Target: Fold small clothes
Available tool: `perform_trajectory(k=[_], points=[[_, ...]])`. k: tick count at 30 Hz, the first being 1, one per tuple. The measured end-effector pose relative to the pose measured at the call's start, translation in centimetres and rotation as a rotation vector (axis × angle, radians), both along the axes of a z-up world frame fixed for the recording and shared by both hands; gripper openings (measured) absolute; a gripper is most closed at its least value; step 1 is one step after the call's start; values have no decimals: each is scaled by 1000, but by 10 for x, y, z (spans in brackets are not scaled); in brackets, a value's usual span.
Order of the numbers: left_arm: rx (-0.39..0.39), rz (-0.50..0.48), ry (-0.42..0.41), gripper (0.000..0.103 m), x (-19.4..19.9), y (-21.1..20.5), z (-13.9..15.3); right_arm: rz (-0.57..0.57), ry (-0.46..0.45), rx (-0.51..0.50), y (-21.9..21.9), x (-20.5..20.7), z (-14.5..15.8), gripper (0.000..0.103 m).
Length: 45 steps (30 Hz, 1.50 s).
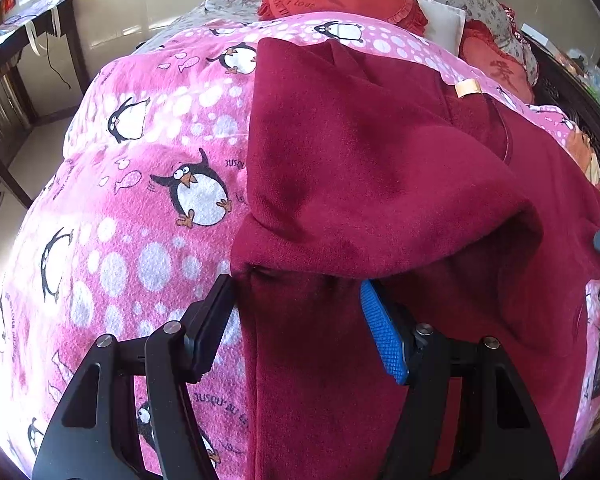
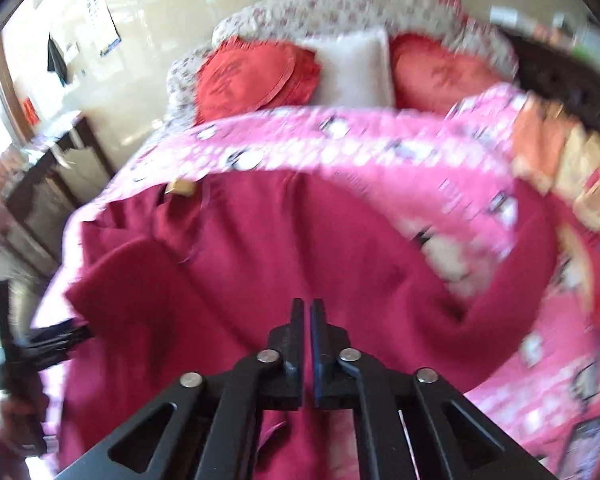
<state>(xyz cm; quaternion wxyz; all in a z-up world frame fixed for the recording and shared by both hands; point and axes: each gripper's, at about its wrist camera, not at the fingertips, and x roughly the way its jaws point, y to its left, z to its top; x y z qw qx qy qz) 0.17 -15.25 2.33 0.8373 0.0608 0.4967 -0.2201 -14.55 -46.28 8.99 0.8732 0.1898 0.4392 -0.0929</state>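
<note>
Your left gripper (image 1: 300,320) straddles the maroon garment (image 1: 380,168) with jaws apart, pinning nothing — your right gripper (image 2: 306,332) has jaws nearly together, seemingly empty.

You have a pink penguin blanket (image 1: 148,208) covering the bed, two red heart cushions (image 2: 256,76) flanking a white pillow (image 2: 352,68) at its head edge, and a dark desk (image 1: 16,52) beside it.

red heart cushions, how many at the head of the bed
2. One red heart cushion lies left of the white pillow, the other right of it, both against the floral bedding. More could be hidden behind them.
</note>
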Motion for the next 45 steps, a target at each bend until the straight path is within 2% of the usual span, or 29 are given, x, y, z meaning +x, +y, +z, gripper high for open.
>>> perform_trajectory(k=[1, 2, 3, 6, 8, 10, 11, 12, 15, 17, 20, 23, 25, 27, 29, 30, 31, 33, 37, 40, 45], points=[[2, 1, -1, 66, 0, 0, -1, 16, 14, 4, 4, 0, -4, 38], [4, 2, -4, 66, 0, -1, -1, 37, 28, -4, 11, -1, -10, 46], [7, 1, -8, 66, 0, -1, -1, 62, 40, -11, 17, 0, -16, 48], [17, -2, -14, 66, -1, -3, -2, 156, 95, -70, 40, 4, -33, 48], [11, -3, -12, 66, -1, -3, -2, 203, 118, -124, 51, 5, -45, 41], [-4, 3, -8, 66, -1, 0, -1, 226, 146, -155, 56, 6, -56, 23], [-13, 13, -6, 66, -1, 2, 1, 226, 144, -178, 56, 6, -57, 18], [-24, 28, -8, 66, -2, 6, 4, 222, 139, -186, 56, 4, -55, 6], [-50, 84, -73, 66, -7, 18, 21, 198, 67, -205, 49, -3, -31, 6], [-66, 104, -117, 66, -9, 22, 32, 151, 6, -277, 42, -7, -9, 6], [-71, 91, -120, 66, -3, 17, 36, 87, -21, -305, 26, -1, 5, 6], [-25, 80, -108, 66, 3, 3, 27, 19, -20, -261, 5, 17, -6, 6], [27, 78, -78, 66, 9, -6, 15, -17, 40, -263, -7, 30, -23, 6], [42, 84, -41, 66, 12, -7, 5, -34, 110, -216, -14, 37, -34, 6], [26, 88, -50, 66, 11, -5, 5, -76, 63, -178, -17, 26, -25, 9], [28, 86, -52, 66, 10, -5, 5, -88, 51, -180, -16, 21, -21, 14], [32, 84, -58, 66, 10, -6, 6, -86, 42, -185, -13, 16, -17, 21], [34, 88, -76, 66, 8, -7, 9, -48, 10, -177, -4, 8, -11, 27], [42, 83, -75, 66, 10, -13, 6, 16, 13, -151, 12, 7, -17, 27], [62, 79, -71, 68, 14, -17, -2, 7, 75, -148, 9, 15, -43, 27], [88, 76, -78, 68, 12, -23, 2, -6, 86, -214, 9, 24, -47, 28]])
